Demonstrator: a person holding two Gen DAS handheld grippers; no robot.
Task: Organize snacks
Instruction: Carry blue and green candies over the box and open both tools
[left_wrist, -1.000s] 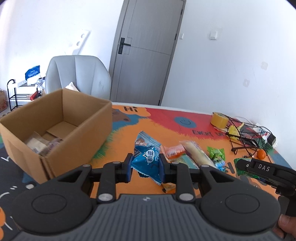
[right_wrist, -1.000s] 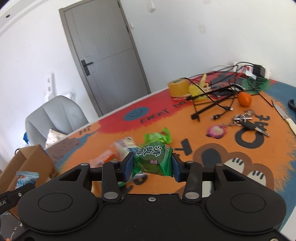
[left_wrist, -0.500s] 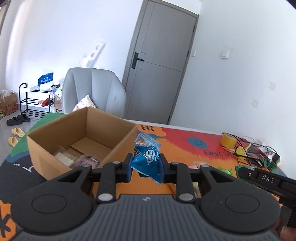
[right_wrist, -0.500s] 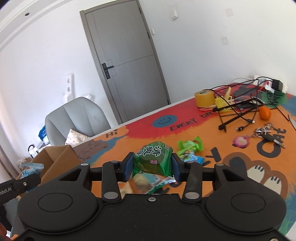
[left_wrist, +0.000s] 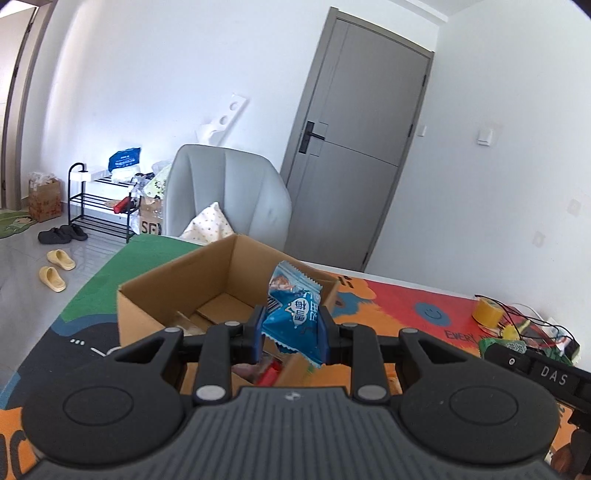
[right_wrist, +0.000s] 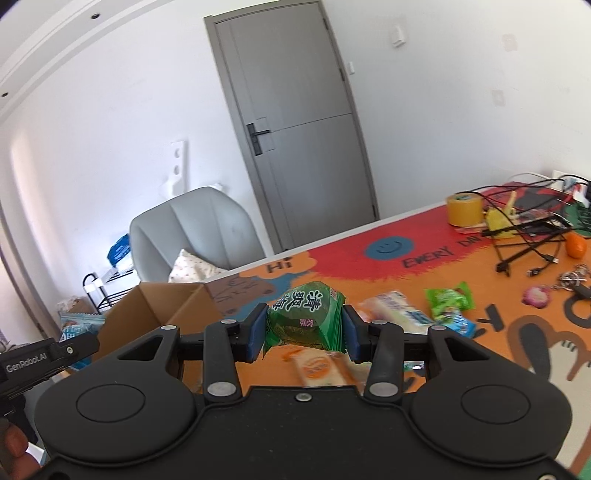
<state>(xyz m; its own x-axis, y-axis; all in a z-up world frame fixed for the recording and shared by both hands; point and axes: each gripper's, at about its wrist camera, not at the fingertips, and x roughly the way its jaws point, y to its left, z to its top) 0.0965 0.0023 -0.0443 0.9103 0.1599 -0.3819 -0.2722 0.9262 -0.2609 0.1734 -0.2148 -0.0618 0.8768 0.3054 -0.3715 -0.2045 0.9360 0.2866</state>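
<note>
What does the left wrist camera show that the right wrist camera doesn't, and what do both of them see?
Only the left wrist view shows the left tongs shut on a blue snack packet, the inside of the cardboard box, and slippers on the floor.

Only the right wrist view shows the right tongs shut on a green snack packet, loose snacks lying on the mat, an orange and keys.

Both show the box, the grey chair, the door and the yellow tape roll.

"DAS" on right gripper (left_wrist: 553, 377), "GenRobot.AI" on left gripper (right_wrist: 27, 366), "Hi" and "EVERY" on mat (right_wrist: 369, 275), "SF" on floor box (left_wrist: 149, 222)
</note>
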